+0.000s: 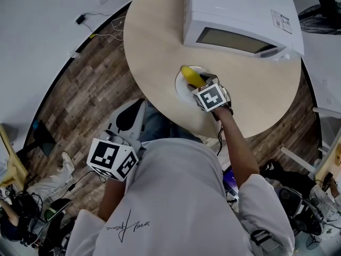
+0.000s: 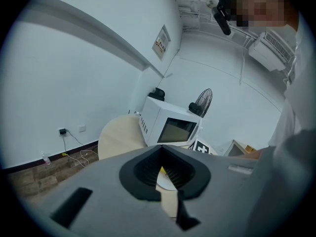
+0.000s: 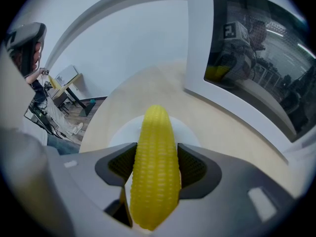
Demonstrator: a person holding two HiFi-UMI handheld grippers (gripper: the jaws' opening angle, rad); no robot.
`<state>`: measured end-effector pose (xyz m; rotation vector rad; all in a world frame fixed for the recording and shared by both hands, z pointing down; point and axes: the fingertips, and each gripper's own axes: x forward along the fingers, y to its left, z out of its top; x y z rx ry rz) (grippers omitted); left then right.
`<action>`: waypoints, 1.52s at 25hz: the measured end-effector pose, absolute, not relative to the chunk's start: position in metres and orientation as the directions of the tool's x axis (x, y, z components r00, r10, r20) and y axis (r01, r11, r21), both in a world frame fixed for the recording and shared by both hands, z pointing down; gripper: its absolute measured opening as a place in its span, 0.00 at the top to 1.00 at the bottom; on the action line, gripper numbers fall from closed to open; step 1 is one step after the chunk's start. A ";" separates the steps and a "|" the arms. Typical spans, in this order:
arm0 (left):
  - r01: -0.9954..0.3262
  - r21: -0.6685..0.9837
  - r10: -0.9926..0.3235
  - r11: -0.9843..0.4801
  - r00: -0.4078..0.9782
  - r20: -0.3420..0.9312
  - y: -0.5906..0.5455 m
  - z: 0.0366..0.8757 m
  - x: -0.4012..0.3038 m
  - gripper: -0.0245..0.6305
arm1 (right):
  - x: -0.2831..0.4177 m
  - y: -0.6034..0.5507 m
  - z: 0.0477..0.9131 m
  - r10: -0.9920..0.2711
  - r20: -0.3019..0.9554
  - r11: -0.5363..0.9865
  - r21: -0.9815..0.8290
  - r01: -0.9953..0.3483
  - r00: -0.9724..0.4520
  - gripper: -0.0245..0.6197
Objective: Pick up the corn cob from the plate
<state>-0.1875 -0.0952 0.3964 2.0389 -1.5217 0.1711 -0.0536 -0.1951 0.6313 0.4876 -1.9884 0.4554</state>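
The yellow corn cob (image 1: 191,77) is clamped between the jaws of my right gripper (image 1: 199,85), over the white plate (image 1: 181,89) on the round table (image 1: 154,36). In the right gripper view the corn cob (image 3: 154,172) stands lengthwise between the two black pads, its tip pointing away, with the plate (image 3: 121,132) showing behind it. Whether the cob still touches the plate I cannot tell. My left gripper (image 1: 133,111) hangs off the table's near edge by the person's side. Its jaws (image 2: 165,174) are together with nothing between them.
A white microwave (image 1: 240,15) stands at the table's far side, close behind the plate; its door (image 3: 256,68) fills the right of the right gripper view. A fan (image 1: 322,15) stands on the floor at the far right. Cables lie on the wood floor (image 1: 90,63).
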 end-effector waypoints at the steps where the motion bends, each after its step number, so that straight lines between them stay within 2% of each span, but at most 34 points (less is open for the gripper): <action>1: -0.910 0.375 -0.836 -0.177 0.340 0.431 -0.095 0.397 -0.187 0.97 | -0.053 -0.195 0.630 -0.144 0.895 0.848 -0.107 -0.518 -0.421 0.54; 38: -0.894 0.368 -0.818 -0.255 0.403 0.411 -0.082 0.392 -0.150 0.97 | -0.030 -0.186 0.595 -0.227 0.851 0.790 -0.123 -0.600 -0.473 0.54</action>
